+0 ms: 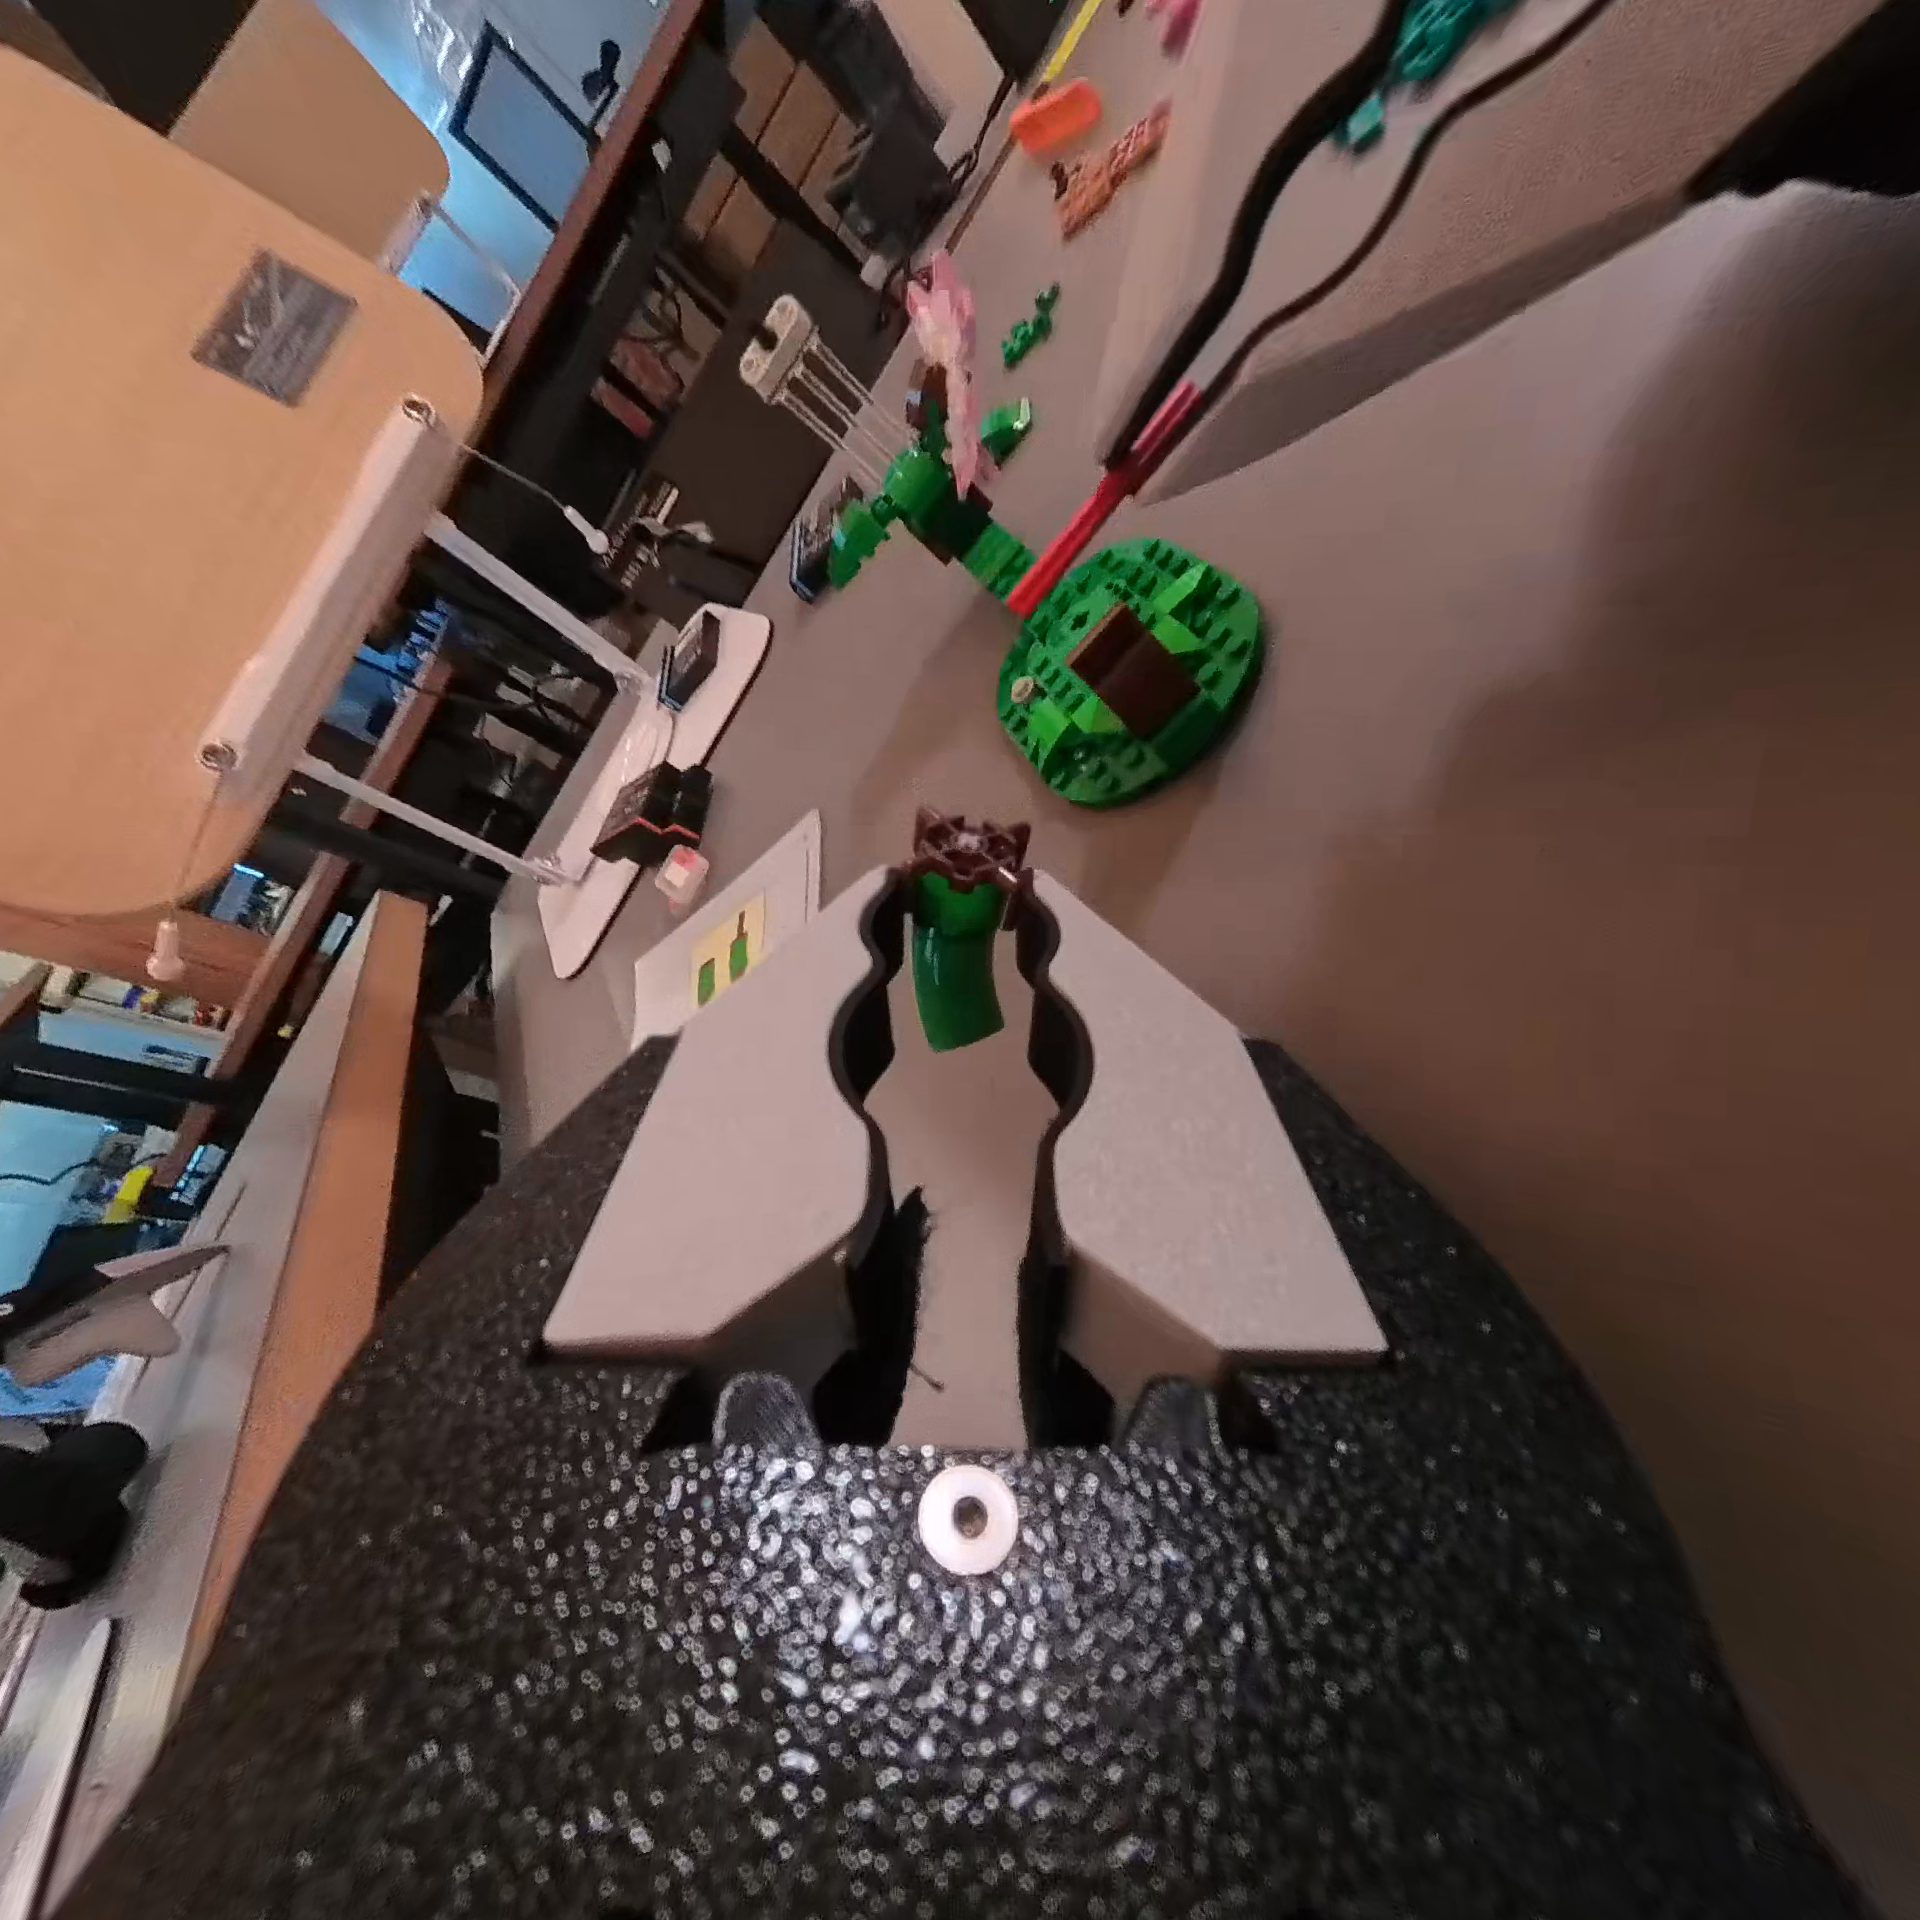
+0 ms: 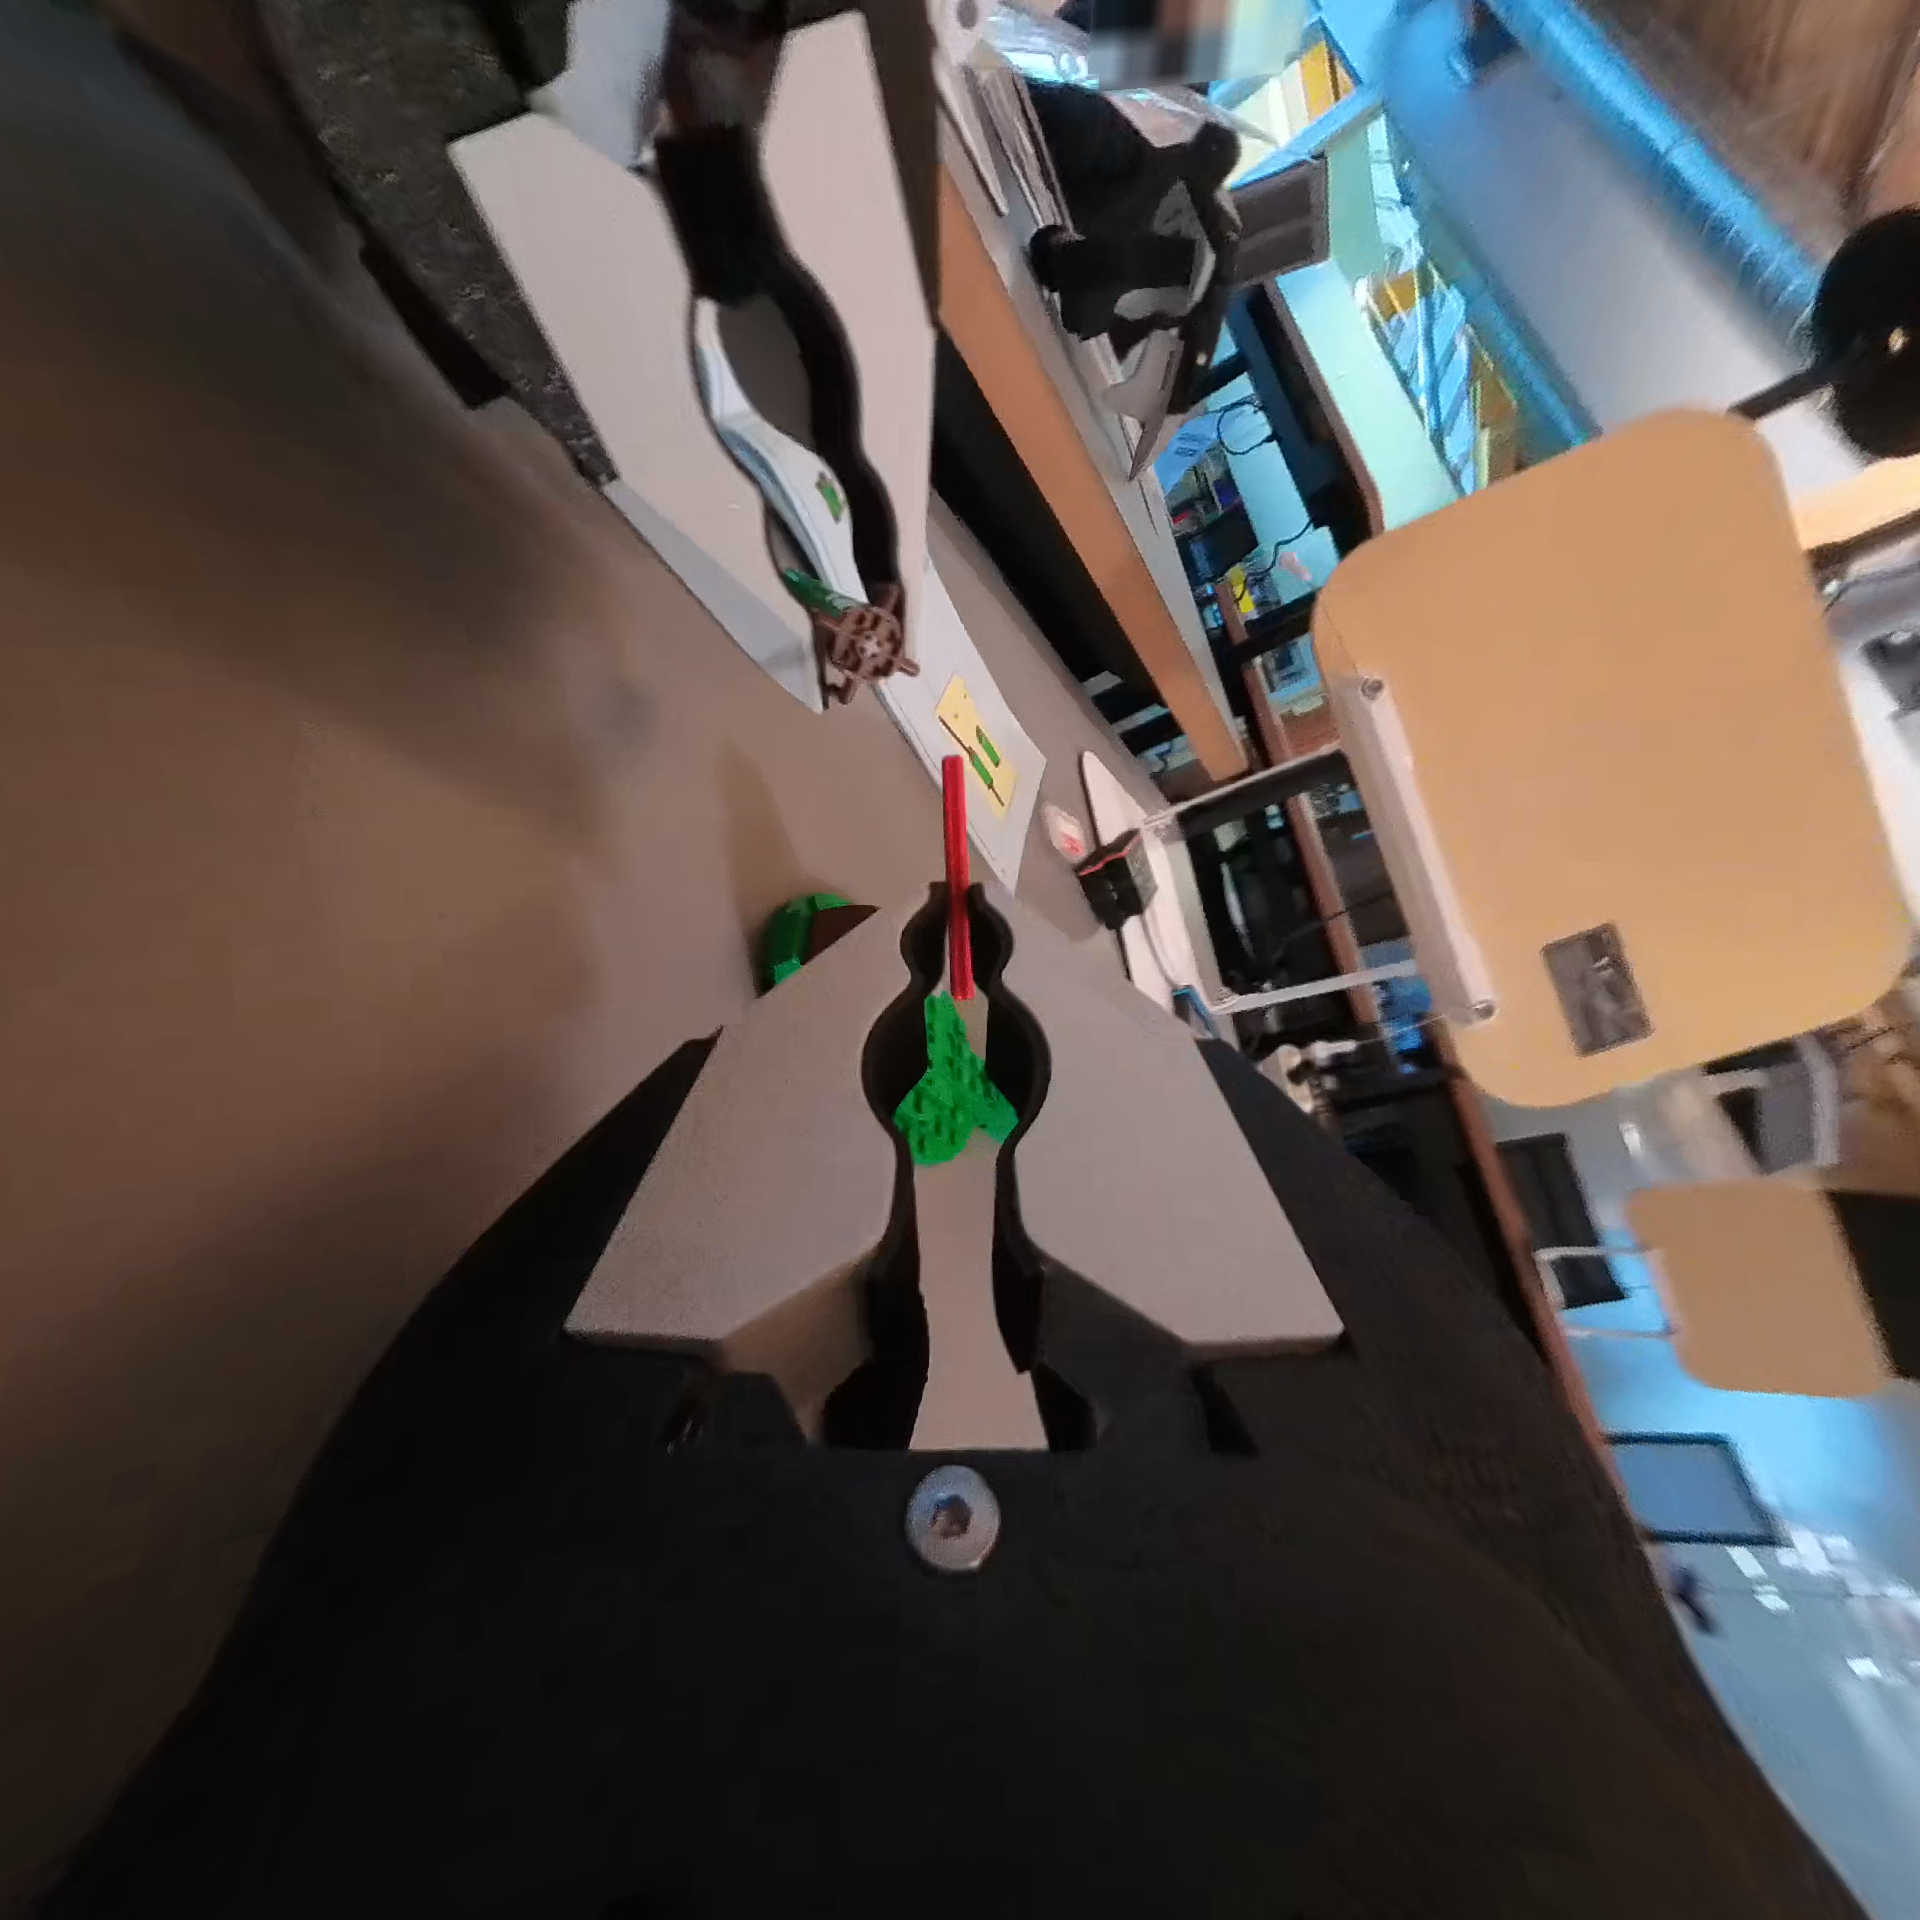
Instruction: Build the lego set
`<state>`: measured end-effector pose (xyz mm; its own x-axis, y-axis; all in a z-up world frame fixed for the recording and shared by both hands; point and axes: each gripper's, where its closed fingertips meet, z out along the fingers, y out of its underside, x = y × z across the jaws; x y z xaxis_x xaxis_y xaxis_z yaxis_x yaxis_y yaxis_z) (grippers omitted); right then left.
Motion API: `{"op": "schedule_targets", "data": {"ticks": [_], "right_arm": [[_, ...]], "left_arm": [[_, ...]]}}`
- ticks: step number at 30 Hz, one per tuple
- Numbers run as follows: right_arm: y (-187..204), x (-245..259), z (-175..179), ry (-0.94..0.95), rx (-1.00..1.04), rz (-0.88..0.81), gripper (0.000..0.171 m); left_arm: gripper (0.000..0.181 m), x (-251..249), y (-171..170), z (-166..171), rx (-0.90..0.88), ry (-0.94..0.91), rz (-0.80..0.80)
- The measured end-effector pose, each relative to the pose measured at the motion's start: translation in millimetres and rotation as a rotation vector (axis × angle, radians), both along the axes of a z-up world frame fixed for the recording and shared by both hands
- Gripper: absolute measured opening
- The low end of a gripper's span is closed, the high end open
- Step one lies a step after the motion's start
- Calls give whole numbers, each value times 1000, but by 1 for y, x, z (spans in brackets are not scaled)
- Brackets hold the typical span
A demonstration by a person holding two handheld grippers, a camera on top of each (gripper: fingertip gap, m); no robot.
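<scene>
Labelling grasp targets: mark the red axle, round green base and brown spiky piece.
red axle [image 2: 953, 831]: right wrist view, on the shaft beyond the fingertips.
round green base [image 1: 1195, 665]: left wrist view, on its studded top.
brown spiky piece [image 1: 968, 847]: left wrist view, on its centre.

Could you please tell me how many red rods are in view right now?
1: one red rod, clamped in the right gripper with a green piece on its near end. Others may be hidden.

Tilted wrist views (shared table [image 1: 1455, 831])
</scene>
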<state>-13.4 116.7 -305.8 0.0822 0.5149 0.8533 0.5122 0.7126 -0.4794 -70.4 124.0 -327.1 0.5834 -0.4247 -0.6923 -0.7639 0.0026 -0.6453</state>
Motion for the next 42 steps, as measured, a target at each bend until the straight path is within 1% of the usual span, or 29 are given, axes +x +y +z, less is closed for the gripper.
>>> {"op": "schedule_targets", "data": {"ticks": [4,7,9,15,20,23,27,33,37,42], "right_arm": [[1,-2,-14,-132,169,-22,2],[-1,-4,-15,-186,305,-22,2],[-1,-5,-18,-214,353,-22,2],[1,-5,-23,-240,368,-21,2],[4,-9,-19,-219,403,-3,2],[0,-13,-14,-191,463,34,2],[-1,-19,-16,-201,540,75,2],[0,-18,-14,-188,546,98,2],[5,-18,-18,-211,568,98,2],[6,-17,-24,-237,528,112,1]], "left_arm": [[19,0,1,-9,-61,-26,-2],[19,1,2,-14,-104,-44,-6],[19,2,2,-17,-125,-48,-6],[19,2,4,-26,-148,3,-3],[19,3,5,-25,-155,-30,-3],[19,3,5,-24,-164,-52,-2],[19,1,6,-24,-164,-53,9],[19,-2,7,-24,-161,-49,24],[19,-4,8,-24,-166,-60,36],[19,-4,7,-24,-169,-51,33]]}}
